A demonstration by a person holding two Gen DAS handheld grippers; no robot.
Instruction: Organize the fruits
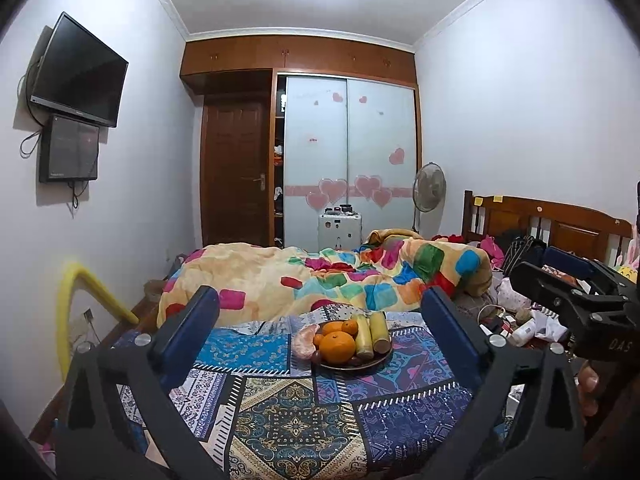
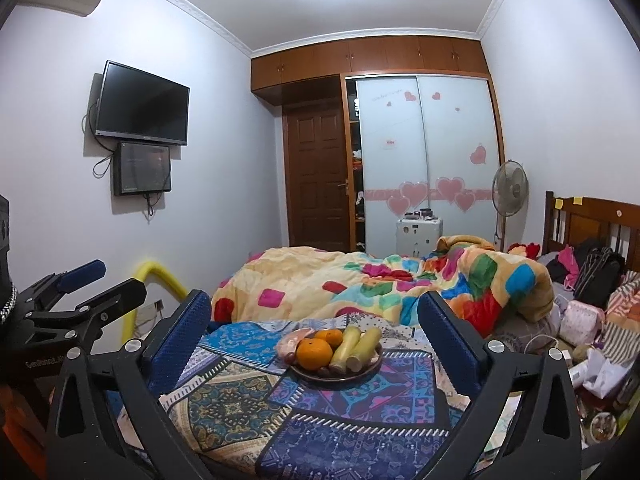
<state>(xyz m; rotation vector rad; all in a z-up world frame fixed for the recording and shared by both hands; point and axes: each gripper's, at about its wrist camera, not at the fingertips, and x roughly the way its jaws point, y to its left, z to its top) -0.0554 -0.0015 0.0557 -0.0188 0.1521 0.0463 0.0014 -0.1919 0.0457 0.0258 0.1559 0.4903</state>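
Note:
A dark plate (image 1: 352,364) (image 2: 340,372) sits on a patterned blue cloth (image 1: 280,404) (image 2: 320,412). It holds oranges (image 1: 338,346) (image 2: 314,354), two yellow-green sugarcane-like sticks (image 1: 378,332) (image 2: 356,346), a pink peeled pomelo piece (image 1: 303,342) (image 2: 292,344) and small dark fruits. My left gripper (image 1: 320,320) is open and empty, short of the plate. My right gripper (image 2: 314,320) is open and empty, also short of the plate. Each gripper shows in the other's view, the right (image 1: 576,280) and the left (image 2: 92,284).
A colourful quilt (image 1: 320,276) lies heaped on the bed behind the cloth. Clutter of bags and bottles (image 1: 520,320) lies to the right by the wooden headboard (image 1: 560,224). A yellow padded rail (image 1: 80,300) stands at the left. A wardrobe, door and fan stand at the far wall.

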